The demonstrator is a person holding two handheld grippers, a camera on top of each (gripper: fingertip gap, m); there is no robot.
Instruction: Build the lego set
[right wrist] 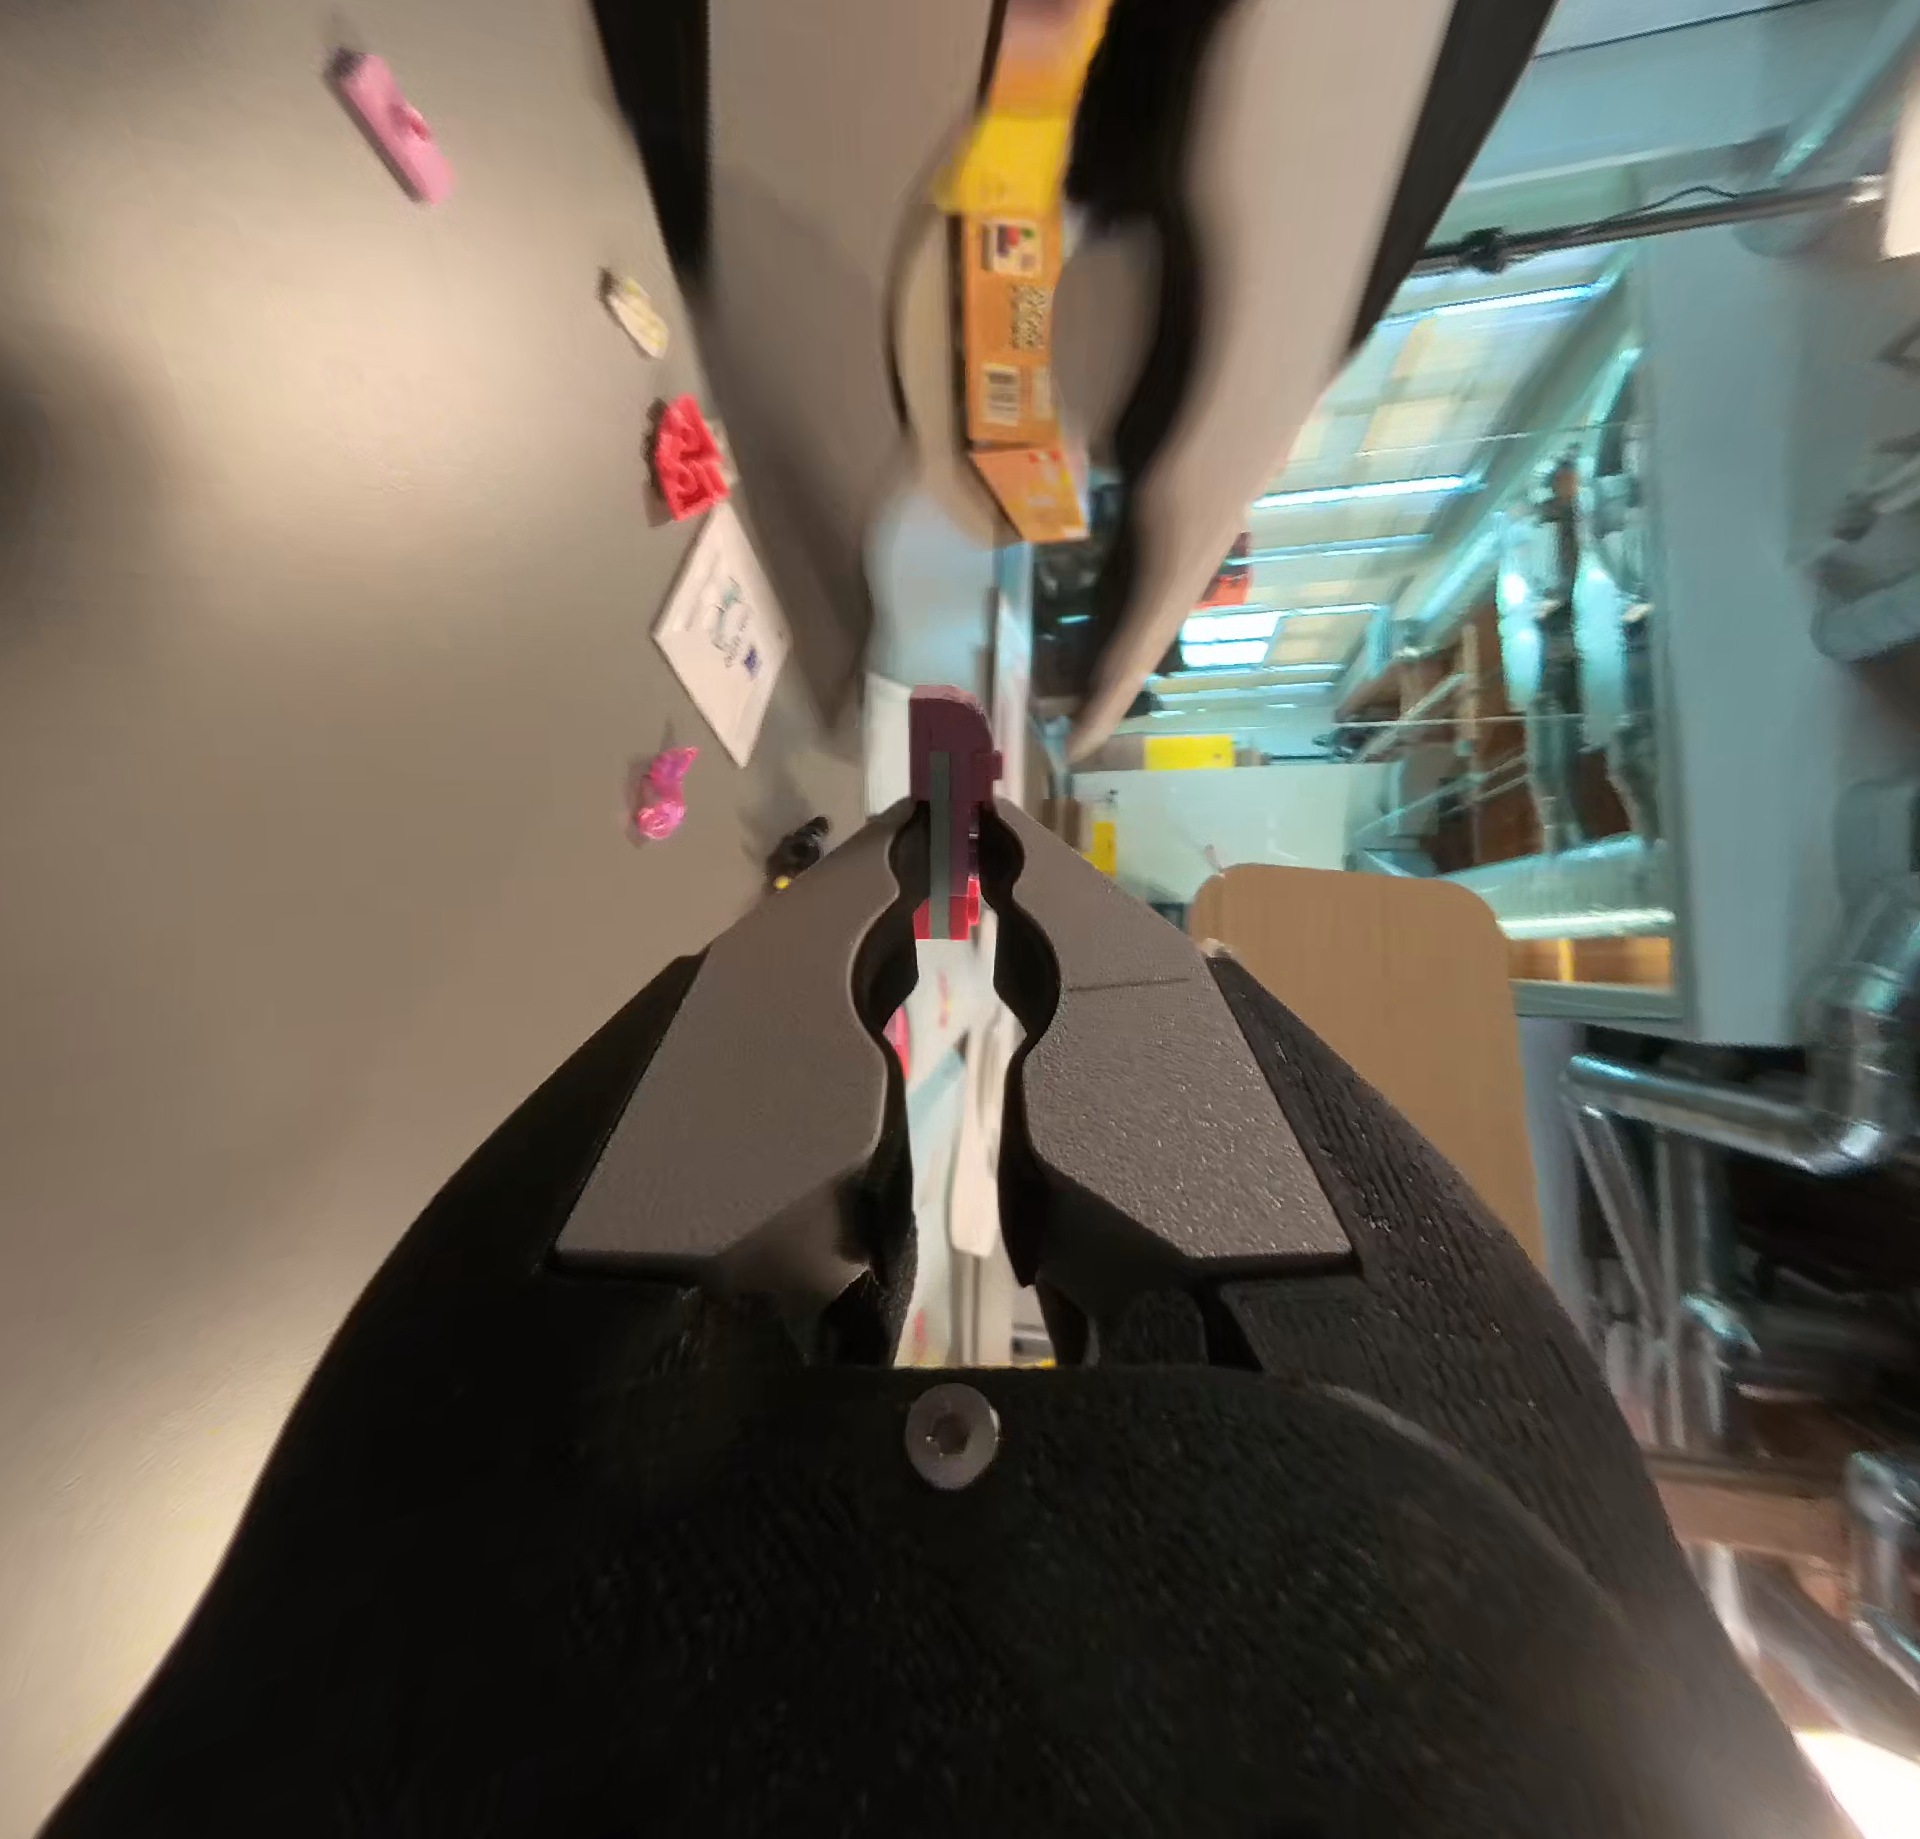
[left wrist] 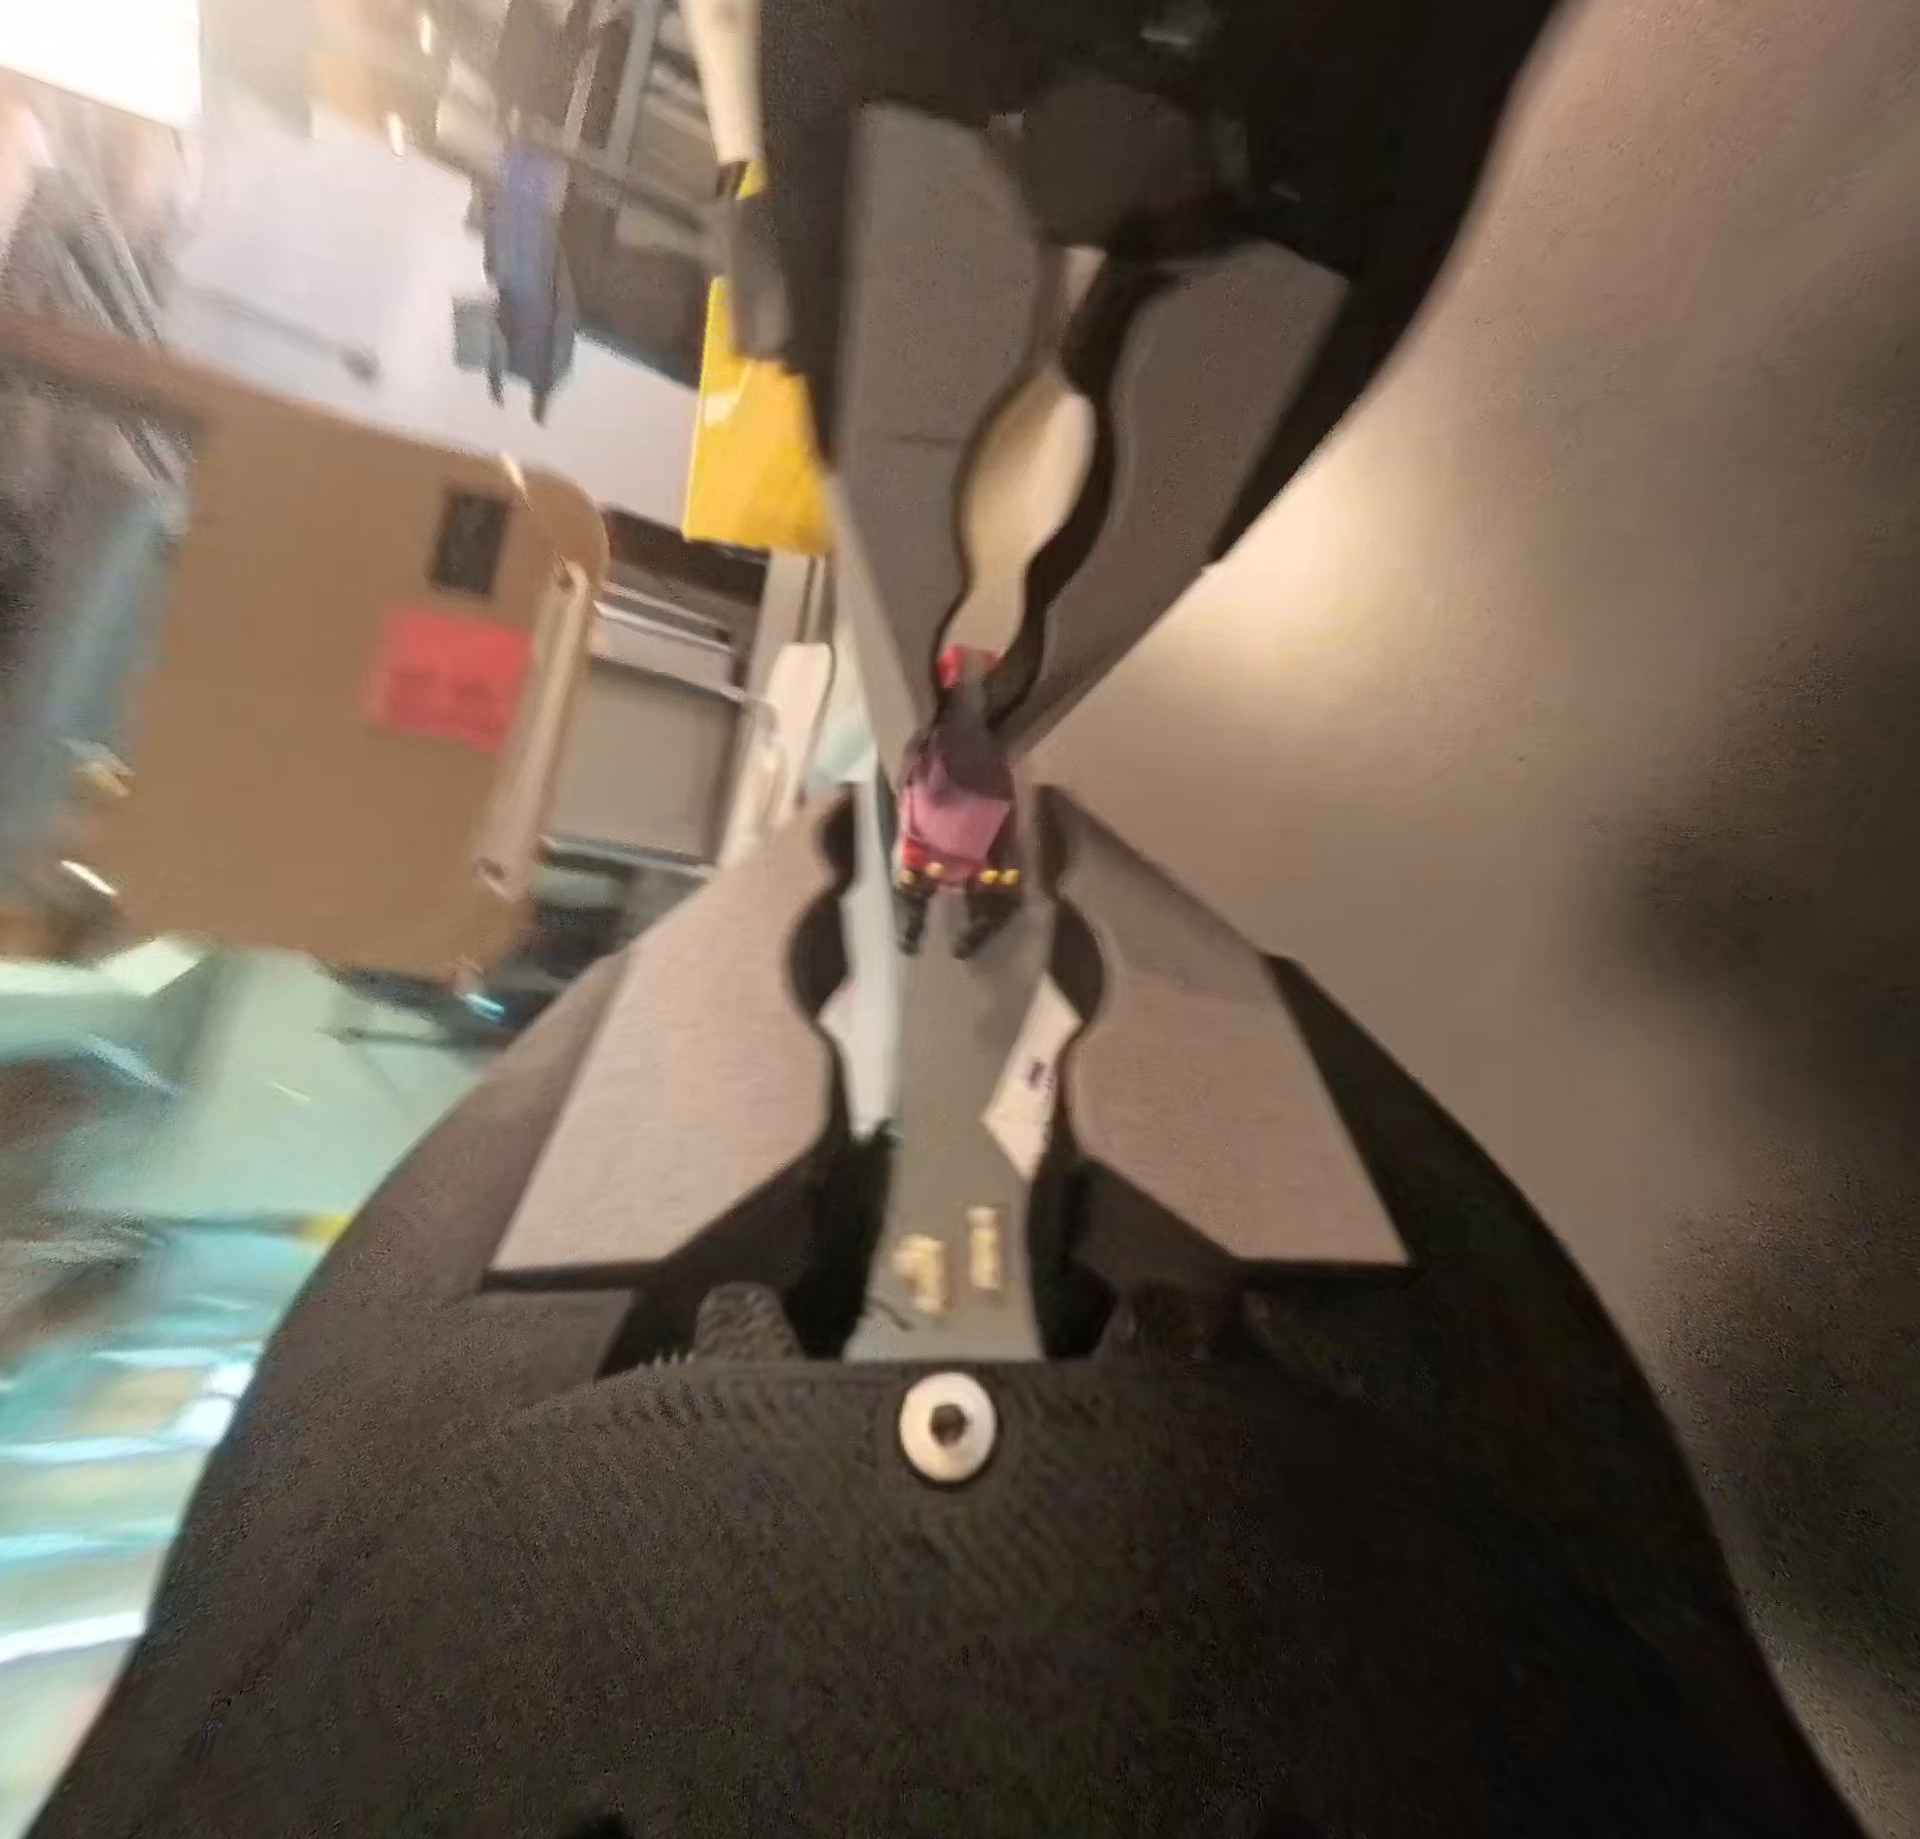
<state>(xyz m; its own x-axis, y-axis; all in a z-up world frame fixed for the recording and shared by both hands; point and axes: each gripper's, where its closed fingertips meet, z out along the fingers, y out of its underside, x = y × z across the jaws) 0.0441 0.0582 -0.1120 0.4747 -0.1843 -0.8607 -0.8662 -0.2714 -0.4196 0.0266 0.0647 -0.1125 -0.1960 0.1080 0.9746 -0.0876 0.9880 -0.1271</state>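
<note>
Our right tongs (right wrist: 948, 815) are nearly closed on a small brick assembly (right wrist: 951, 750): purple at its free end, with a thin grey plate along it and a red part lower down between the fingers. Both fingertips press on its sides, and the purple end sticks out past them. The view is turned on its side, so the grey counter (right wrist: 312, 542) stands like a wall on the left.

In our left wrist view the same assembly (left wrist: 951, 802) shows from the other end, pinkish purple with red and small yellow dots, pinched at its far end by the right tongs (left wrist: 971, 688) reaching in from above. Our left tongs (left wrist: 951, 813) stand partly open. Their fingertips flank the near end of the piece with gaps on both sides, holding nothing, though the picture is blurred.

On the counter beside the right tongs lie a pink translucent piece (right wrist: 662, 792), a small black piece (right wrist: 795, 846), a white card (right wrist: 722, 636), a red brick (right wrist: 688, 459), a pale piece (right wrist: 636, 312) and a pink plate (right wrist: 393, 127). Farther off are an orange and yellow box (right wrist: 1018, 335) and a brown cardboard box (right wrist: 1351, 948).
</note>
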